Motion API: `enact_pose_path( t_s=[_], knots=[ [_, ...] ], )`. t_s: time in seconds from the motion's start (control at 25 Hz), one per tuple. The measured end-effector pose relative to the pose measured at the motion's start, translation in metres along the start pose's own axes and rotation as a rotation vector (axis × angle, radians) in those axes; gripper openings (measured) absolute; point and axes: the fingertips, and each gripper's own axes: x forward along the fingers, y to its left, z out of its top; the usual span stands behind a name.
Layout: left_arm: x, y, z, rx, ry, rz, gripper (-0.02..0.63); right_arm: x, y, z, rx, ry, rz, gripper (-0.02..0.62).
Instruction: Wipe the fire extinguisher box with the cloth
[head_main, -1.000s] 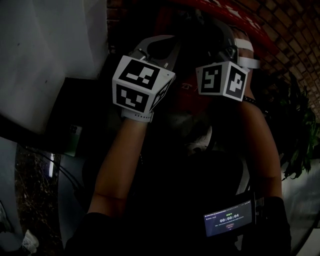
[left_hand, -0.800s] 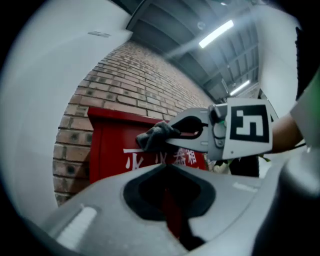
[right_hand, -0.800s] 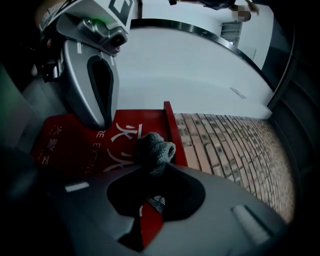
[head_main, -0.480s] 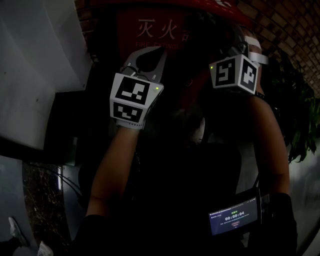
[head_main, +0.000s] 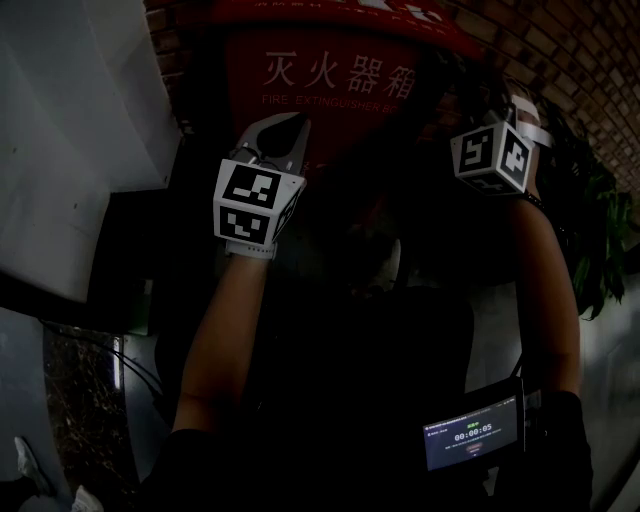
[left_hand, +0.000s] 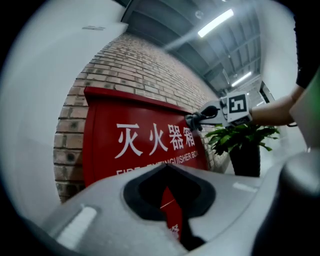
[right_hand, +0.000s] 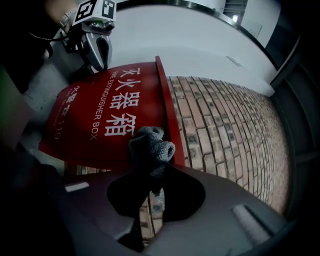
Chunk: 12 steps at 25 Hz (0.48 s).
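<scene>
The right gripper (right_hand: 151, 176) had its fingers clenched on a grey cloth (right_hand: 150, 145), a bunched wad of it standing out past the fingertips. Directly ahead of them was the side edge of the red fire extinguisher box (right_hand: 95, 125); whether cloth and box were touching could not be told. The left gripper (left_hand: 167, 170), its fingers drawn together on nothing, was pointed at the box's lettered front, which filled the space ahead of it.

The grip looked to take in only a small pinch of the fabric. A drag over the box's raised edge, or across the rough brick wall (right_hand: 215, 130) lying just past that edge, could snag the wad and pull it free. A shallow approach might also let bare fingers, rather than cloth, scrape the painted face. With both grippers pointed at the same front, the two could knock together during a wide stroke.

The box's front showed no opening, so its contents went unseen. Off to the side of the left fingers, beyond the other gripper, a dark pot (left_hand: 245, 160) held a leafy green plant (left_hand: 240, 136).
</scene>
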Motion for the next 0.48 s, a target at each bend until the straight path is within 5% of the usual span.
enact_pose_path(
  t_s=[0.16,0.48],
  knots=[
    [-0.011,0.018,0.008,0.004,-0.02,0.047,0.003,-0.012,-0.003,0.01,0.026,-0.011,0.002,0.037],
    [-0.035,0.07,0.014,0.065,-0.035,0.171,0.003,-0.013,0.023,0.142,0.021,-0.206,0.031,0.037]
  ],
)
